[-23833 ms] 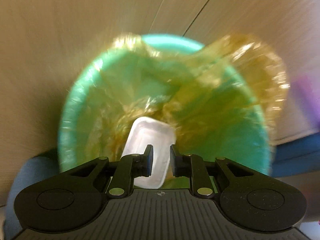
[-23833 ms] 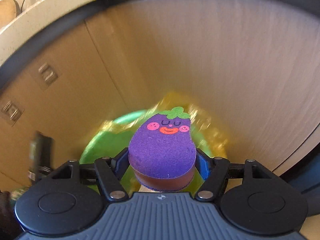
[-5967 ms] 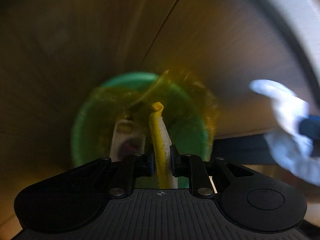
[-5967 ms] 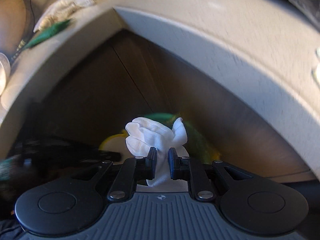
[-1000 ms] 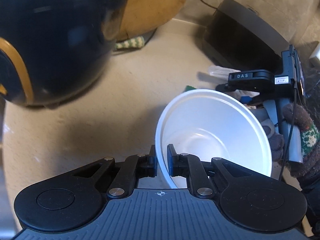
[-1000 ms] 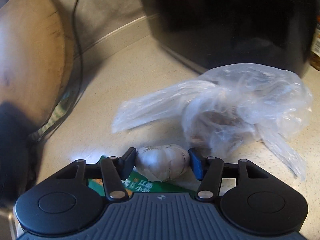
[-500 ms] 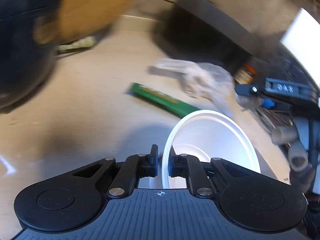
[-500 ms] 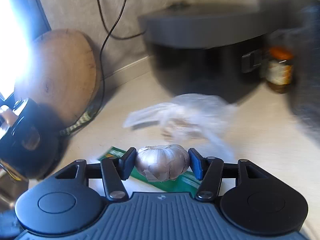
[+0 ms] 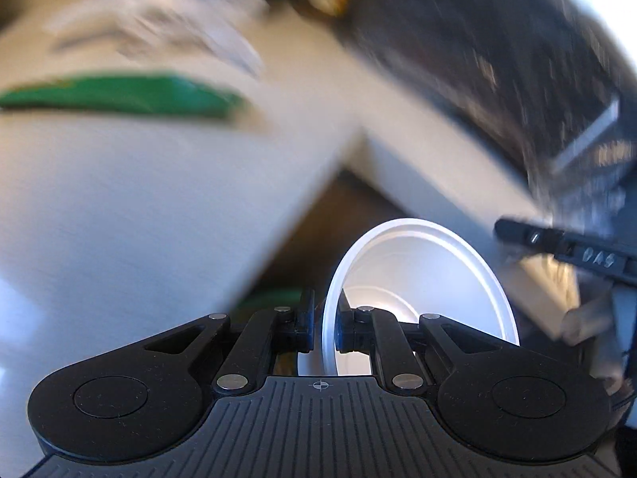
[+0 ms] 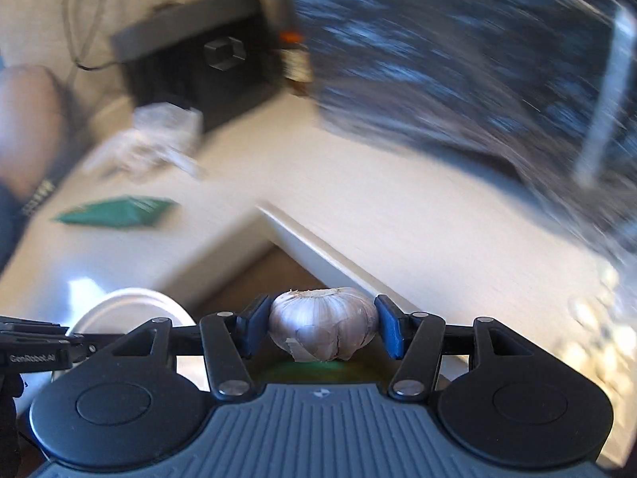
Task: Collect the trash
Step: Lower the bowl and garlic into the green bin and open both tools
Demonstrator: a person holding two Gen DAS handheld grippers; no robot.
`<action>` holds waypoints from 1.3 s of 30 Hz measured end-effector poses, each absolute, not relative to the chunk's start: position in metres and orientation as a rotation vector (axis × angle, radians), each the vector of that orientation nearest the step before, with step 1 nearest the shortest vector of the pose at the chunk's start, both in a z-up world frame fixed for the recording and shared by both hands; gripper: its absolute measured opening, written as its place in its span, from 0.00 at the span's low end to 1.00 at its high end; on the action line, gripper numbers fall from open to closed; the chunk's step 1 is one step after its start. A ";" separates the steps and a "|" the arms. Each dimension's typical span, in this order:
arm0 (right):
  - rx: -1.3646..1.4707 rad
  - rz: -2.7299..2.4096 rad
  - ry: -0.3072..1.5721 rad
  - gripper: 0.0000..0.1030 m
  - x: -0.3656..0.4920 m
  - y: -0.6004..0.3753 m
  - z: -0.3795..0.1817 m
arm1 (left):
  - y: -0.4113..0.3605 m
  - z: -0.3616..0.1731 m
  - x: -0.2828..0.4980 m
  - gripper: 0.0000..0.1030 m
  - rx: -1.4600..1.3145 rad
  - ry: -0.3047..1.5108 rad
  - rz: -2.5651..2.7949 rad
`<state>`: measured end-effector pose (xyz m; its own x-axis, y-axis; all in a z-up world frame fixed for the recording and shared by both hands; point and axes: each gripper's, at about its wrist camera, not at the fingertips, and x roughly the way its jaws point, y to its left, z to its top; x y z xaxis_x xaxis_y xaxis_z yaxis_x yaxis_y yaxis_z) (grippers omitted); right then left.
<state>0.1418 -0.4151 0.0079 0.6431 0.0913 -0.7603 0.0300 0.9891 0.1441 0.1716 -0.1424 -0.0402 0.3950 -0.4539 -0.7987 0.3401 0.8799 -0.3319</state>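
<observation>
surface: pale countertop (image 10: 358, 199) | on it: green packet (image 10: 115, 211), crumpled plastic bag (image 10: 155, 139)

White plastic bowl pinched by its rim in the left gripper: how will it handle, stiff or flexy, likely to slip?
The white plastic bowl looks thin-walled, so probably light and somewhat flexy. The left gripper pinches only one spot of the rim, so the bowl may pivot or swing during fast moves. Its smooth, glossy surface suggests it could slip if the pinch loosens.
</observation>
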 end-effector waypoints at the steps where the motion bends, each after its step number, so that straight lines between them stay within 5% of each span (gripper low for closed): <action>1: 0.134 0.025 0.881 0.55 0.136 -0.421 0.000 | -0.154 -0.054 0.170 0.12 -0.097 1.082 -0.512; 13: 0.068 0.102 1.130 0.55 0.108 -0.430 -0.122 | -0.232 -0.290 0.179 0.13 0.192 1.436 -0.386; 20: 0.015 0.123 1.219 0.55 0.112 -0.429 -0.155 | -0.215 -0.356 0.193 0.20 0.053 1.506 -0.323; 27: 0.099 0.242 1.339 0.55 0.128 -0.409 -0.208 | -0.185 -0.334 0.187 0.20 -0.027 1.492 -0.278; 39: 0.148 0.289 1.715 0.55 0.182 -0.318 -0.355 | -0.137 -0.142 0.131 0.21 -0.128 1.195 -0.409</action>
